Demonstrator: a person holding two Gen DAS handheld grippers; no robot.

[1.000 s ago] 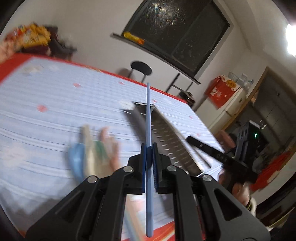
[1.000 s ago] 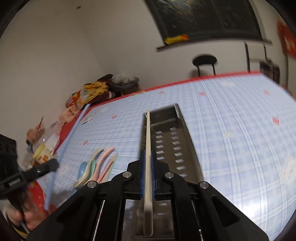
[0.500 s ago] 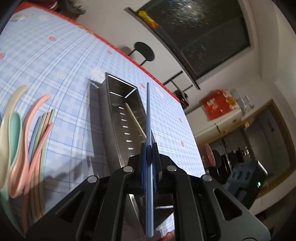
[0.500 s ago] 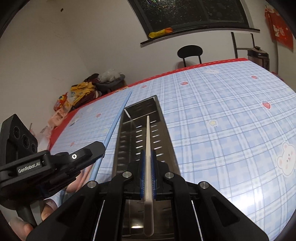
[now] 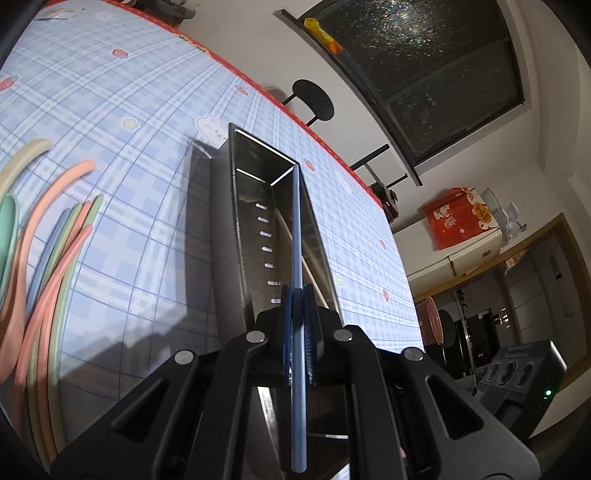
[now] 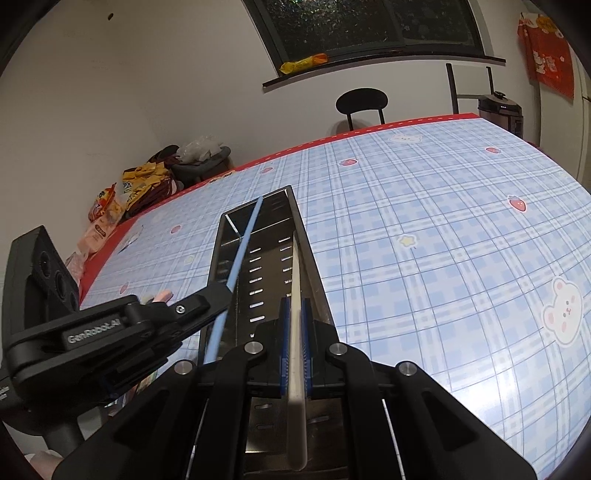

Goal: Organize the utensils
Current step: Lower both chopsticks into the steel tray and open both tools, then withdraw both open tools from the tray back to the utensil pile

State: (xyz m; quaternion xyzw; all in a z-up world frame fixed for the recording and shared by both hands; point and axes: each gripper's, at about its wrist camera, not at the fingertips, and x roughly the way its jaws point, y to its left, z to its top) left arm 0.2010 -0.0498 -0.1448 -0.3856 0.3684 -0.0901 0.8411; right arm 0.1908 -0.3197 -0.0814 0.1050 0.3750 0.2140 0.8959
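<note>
We see a bench (image 6: 424,221) under a blue plaid cloth with strawberries, stars and a bear, edged in red. A black chair (image 6: 362,101) stands at its far side, below a dark window (image 6: 369,26) whose sill carries a yellow packet (image 6: 303,62). Snack bags (image 6: 140,184) pile up at the bench's far left corner. A red hanging (image 6: 546,48) is on the right wall, and a cooker (image 6: 500,112) sits beside the bench.
</note>
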